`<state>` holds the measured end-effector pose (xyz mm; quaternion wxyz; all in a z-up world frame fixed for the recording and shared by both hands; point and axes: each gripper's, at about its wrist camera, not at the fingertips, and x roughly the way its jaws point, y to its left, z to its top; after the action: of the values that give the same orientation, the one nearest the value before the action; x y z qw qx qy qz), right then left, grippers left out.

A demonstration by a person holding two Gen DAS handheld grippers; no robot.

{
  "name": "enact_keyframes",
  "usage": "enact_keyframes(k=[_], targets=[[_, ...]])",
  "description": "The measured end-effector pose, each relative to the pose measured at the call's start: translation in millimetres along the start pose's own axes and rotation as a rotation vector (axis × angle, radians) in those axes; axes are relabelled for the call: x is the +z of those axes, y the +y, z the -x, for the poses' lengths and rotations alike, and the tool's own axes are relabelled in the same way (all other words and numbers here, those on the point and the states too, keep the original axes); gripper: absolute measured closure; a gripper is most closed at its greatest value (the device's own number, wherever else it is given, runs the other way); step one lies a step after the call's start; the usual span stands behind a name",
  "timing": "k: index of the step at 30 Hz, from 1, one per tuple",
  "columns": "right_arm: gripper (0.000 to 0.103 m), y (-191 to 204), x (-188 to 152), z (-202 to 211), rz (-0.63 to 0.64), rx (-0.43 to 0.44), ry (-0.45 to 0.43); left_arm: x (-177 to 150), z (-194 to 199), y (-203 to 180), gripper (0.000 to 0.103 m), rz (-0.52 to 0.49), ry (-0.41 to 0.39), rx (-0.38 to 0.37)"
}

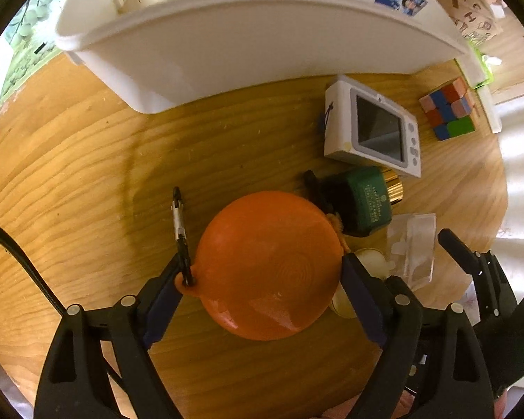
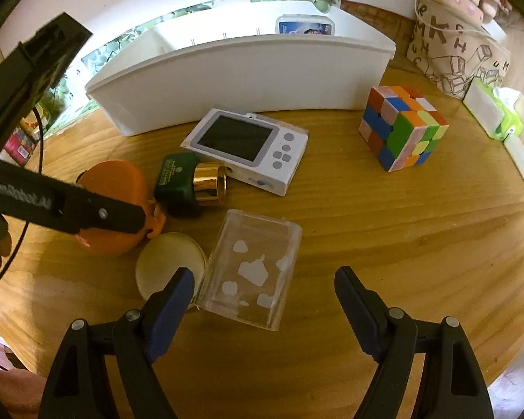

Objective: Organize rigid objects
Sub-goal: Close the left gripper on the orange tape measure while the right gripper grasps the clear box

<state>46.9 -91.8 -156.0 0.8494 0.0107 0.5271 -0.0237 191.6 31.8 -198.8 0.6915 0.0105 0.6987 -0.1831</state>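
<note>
Grip on the round orange plastic case (image 1: 269, 265) by the left hand-held gripper (image 1: 262, 276), clamped across its width on the wooden desk (image 1: 87, 160) near the long white plastic bin (image 1: 248, 56), suggesting imminent binning; right hand-held gripper (image 2: 262, 289) spread, holding nothing.

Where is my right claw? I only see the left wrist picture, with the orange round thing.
Observer: Your right claw is open, and the clear box lies just ahead of it.
Operator: What's the pale thing next to that box?
Observer: A round cream lid, flat on the table, between the box and the orange case.
Operator: What's past the cube?
Observer: Right of the cube stands a green tissue pack with a tissue poking out.
</note>
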Motion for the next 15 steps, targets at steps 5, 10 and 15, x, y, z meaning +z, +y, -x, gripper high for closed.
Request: enact_keyframes(k=[5,10,15], targets=[[0.028,-5,5,-3,-0.015,0.049,0.014,6,-6,-4,0.015,0.008,0.011,0.017],[0.042,-14,14,-8,-0.041,0.108,0.041,14,-7,-5,0.016,0.035,0.009,0.016],[0.045,-20,25,-14,-0.040,0.132,0.081,18,-6,-2,0.016,0.045,0.002,0.016]])
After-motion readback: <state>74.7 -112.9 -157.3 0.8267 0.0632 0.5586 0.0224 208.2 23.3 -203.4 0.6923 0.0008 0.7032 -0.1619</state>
